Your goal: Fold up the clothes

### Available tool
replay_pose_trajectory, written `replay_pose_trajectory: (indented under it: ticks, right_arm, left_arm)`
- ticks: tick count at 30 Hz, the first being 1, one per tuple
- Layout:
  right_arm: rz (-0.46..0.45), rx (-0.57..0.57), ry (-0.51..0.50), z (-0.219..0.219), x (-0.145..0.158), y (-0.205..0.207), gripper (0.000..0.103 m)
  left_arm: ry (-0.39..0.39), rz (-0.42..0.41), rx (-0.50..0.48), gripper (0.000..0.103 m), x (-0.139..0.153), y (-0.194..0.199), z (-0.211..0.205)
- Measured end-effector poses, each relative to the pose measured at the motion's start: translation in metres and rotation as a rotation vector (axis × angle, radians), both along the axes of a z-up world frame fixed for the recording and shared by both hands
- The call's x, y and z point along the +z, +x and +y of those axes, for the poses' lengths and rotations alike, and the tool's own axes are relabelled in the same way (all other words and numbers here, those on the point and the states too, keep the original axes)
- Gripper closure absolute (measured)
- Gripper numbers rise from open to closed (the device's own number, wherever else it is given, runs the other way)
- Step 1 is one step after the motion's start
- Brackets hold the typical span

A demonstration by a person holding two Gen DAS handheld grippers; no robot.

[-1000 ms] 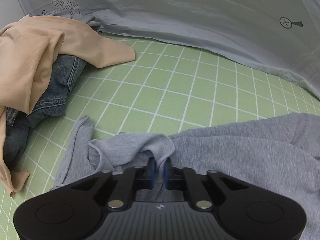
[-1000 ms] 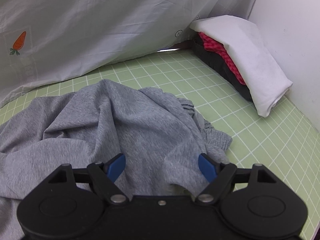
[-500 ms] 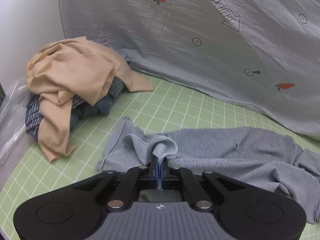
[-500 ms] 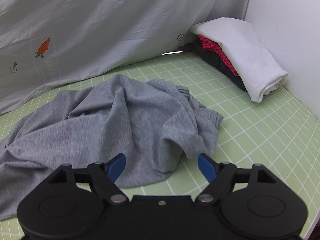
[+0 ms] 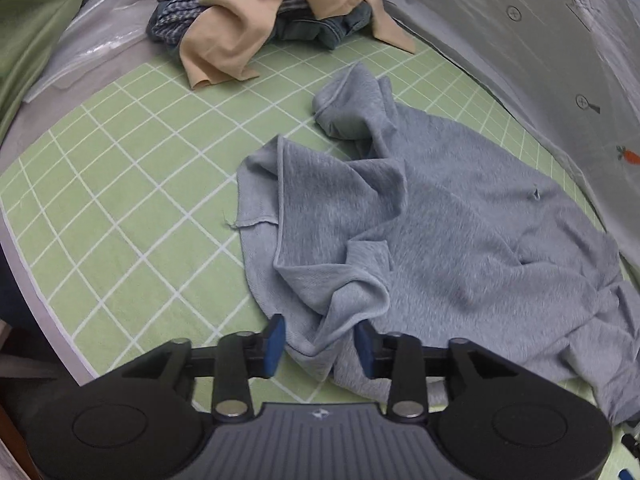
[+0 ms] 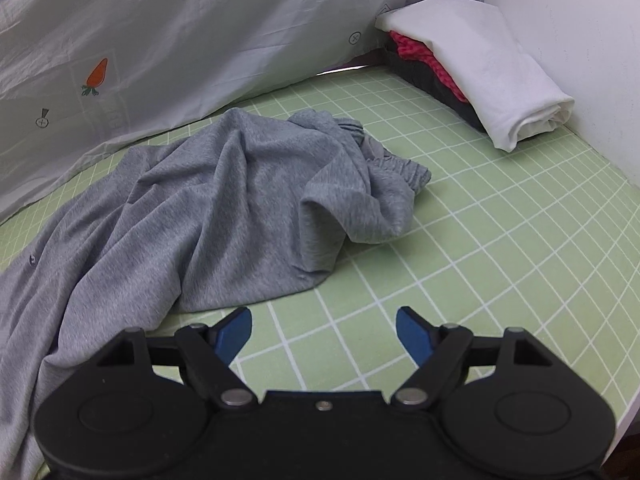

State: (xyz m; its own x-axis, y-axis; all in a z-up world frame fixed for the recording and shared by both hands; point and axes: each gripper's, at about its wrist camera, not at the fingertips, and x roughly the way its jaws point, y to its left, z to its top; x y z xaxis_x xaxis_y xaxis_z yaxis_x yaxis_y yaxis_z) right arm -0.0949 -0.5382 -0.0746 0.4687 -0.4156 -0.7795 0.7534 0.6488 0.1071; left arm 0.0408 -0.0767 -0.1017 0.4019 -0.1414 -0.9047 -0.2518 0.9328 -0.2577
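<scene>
A crumpled grey garment lies spread across the green grid mat. In the left wrist view my left gripper hangs over the garment's near edge. Its jaws are opening, and a loose fold of the grey cloth lies between the blue pads without being pinched. In the right wrist view the same grey garment lies ahead and to the left. My right gripper stands open over bare mat just short of the cloth's hem, with nothing between its fingers.
A heap of beige, denim and plaid clothes sits at the mat's far left beside a clear plastic bag. A folded stack topped by white cloth lies against the white wall. A grey carrot-print sheet hangs behind.
My left gripper, shut on a fold of the grey garment before, has swung and rolled across the mat and parted its jaws. My right gripper has drawn back off the garment onto bare mat.
</scene>
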Motion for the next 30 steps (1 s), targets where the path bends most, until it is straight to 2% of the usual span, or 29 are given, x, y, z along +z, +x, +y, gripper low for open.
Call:
replay_pose_trajectory:
  ticks: [1, 4, 9, 12, 14, 16, 18, 19, 20, 21, 22, 23, 27, 30]
  right_arm:
    - [-0.02, -0.024, 0.018, -0.005, 0.001, -0.002, 0.022]
    - [-0.087, -0.121, 0.091, -0.026, 0.004, -0.008, 0.018]
    - [-0.23, -0.349, 0.277, -0.074, -0.007, -0.019, 0.015]
    - [-0.283, -0.46, 0.326, -0.102, -0.013, -0.015, 0.015]
    - [-0.284, -0.492, 0.332, -0.12, -0.017, -0.006, 0.014]
    - [-0.222, -0.481, 0.336, -0.134, -0.022, 0.006, 0.015]
    - [-0.172, -0.43, 0.323, -0.141, -0.026, 0.019, 0.018]
    - [-0.149, -0.402, 0.316, -0.143, -0.027, 0.025, 0.026]
    - [-0.142, -0.373, 0.315, -0.145, -0.029, 0.03, 0.047]
    - [-0.148, -0.352, 0.315, -0.149, -0.028, 0.036, 0.063]
    - [-0.155, -0.332, 0.315, -0.153, -0.028, 0.042, 0.09]
    - [-0.163, -0.312, 0.315, -0.156, -0.027, 0.048, 0.098]
    - [-0.225, -0.282, 0.174, -0.179, 0.01, 0.08, 0.1]
    - [-0.315, -0.303, 0.014, -0.199, 0.063, 0.085, 0.101]
  left_arm:
    - [-0.022, 0.011, 0.016, 0.049, -0.003, 0.002, 0.001]
    - [-0.075, 0.047, 0.061, 0.049, -0.012, 0.01, 0.0]
    - [-0.097, 0.078, 0.1, 0.048, -0.019, 0.028, -0.005]
    - [-0.101, 0.096, 0.107, 0.047, -0.023, 0.039, -0.009]
    - [-0.098, 0.109, 0.106, 0.045, -0.026, 0.045, -0.013]
    - [-0.059, 0.108, 0.094, 0.043, -0.026, 0.05, -0.02]
    - [-0.008, 0.108, 0.071, 0.047, -0.024, 0.054, -0.027]
    - [0.014, 0.105, 0.065, 0.06, -0.024, 0.056, -0.029]
    - [0.034, 0.101, 0.062, 0.092, -0.024, 0.059, -0.03]
    - [0.053, 0.097, 0.058, 0.094, -0.024, 0.062, -0.03]
    - [0.053, 0.09, 0.063, 0.095, -0.024, 0.067, -0.029]
    - [0.041, 0.081, 0.072, 0.096, -0.024, 0.073, -0.028]
    - [0.069, -0.015, 0.065, 0.097, -0.012, 0.117, -0.03]
    - [0.055, -0.126, 0.089, 0.097, 0.017, 0.151, -0.025]
